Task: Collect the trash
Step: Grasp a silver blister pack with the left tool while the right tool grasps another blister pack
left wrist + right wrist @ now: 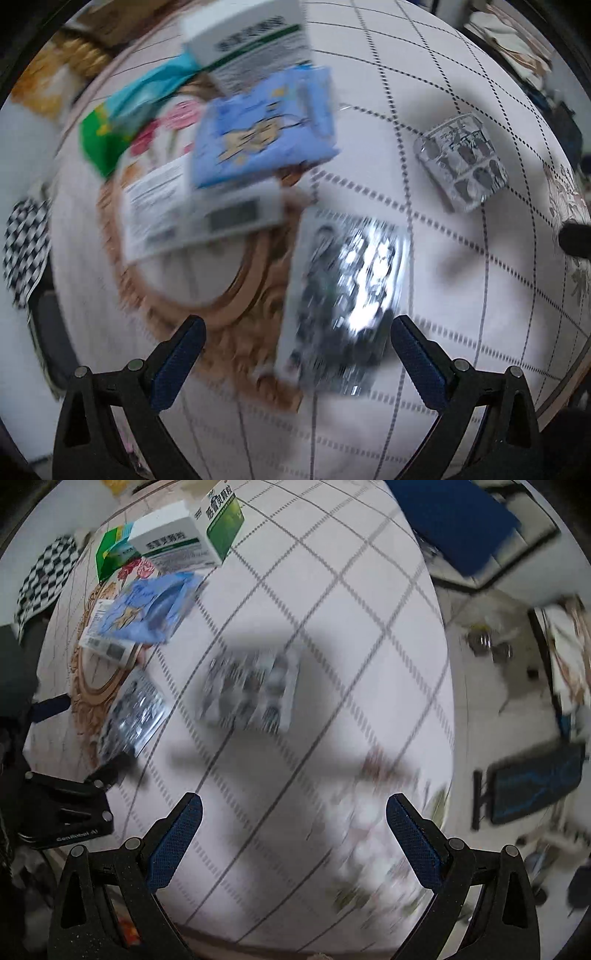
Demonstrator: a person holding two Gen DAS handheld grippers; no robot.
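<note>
A silver blister pack (347,302) lies flat on the white gridded tablecloth (461,295), its near end between the fingers of my open left gripper (295,354), which holds nothing. A second, curled blister pack (461,162) lies farther right. In the right wrist view this curled pack (251,690) is blurred, ahead of my open, empty right gripper (293,834). The flat pack (133,716) shows at the left. A blue printed packet (266,129) rests on a white box (207,214).
A white and green medicine box (184,539) and a green carton (110,554) stand at the table's far side. The table edge (443,686) drops to the floor on the right, where a blue mat (458,520) and a dark rack (535,775) sit. A checkered cloth (26,251) hangs at the left.
</note>
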